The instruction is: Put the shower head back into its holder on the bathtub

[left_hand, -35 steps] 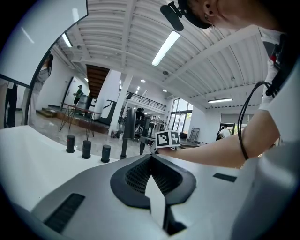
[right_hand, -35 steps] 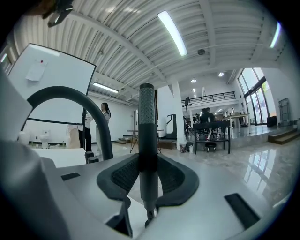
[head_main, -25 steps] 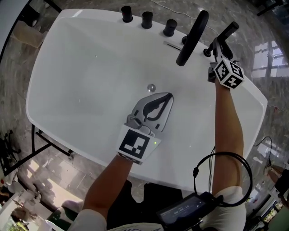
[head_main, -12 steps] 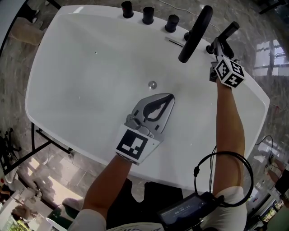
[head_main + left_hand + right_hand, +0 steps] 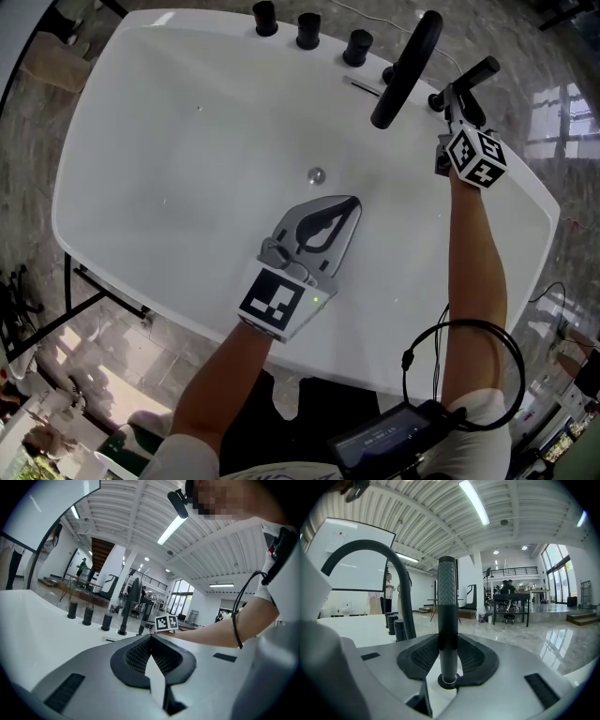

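The black stick-shaped shower head (image 5: 466, 80) (image 5: 447, 611) stands upright at the far right rim of the white bathtub (image 5: 159, 141). Its lower end sits in a round black holder (image 5: 449, 681). My right gripper (image 5: 452, 97) (image 5: 449, 639) is shut on the shower head's shaft just above the holder. My left gripper (image 5: 353, 200) (image 5: 151, 637) hovers over the middle of the tub, jaw tips touching, with nothing held between them.
A tall black curved spout (image 5: 405, 70) (image 5: 401, 588) rises just left of the shower head. Three black knobs (image 5: 307, 30) line the far rim. A drain (image 5: 316, 175) lies in the tub floor ahead of the left gripper. Marble floor surrounds the tub.
Only the head view's framing has shifted slightly. Both grippers keep their places, and the right one stays closed on the shower head.
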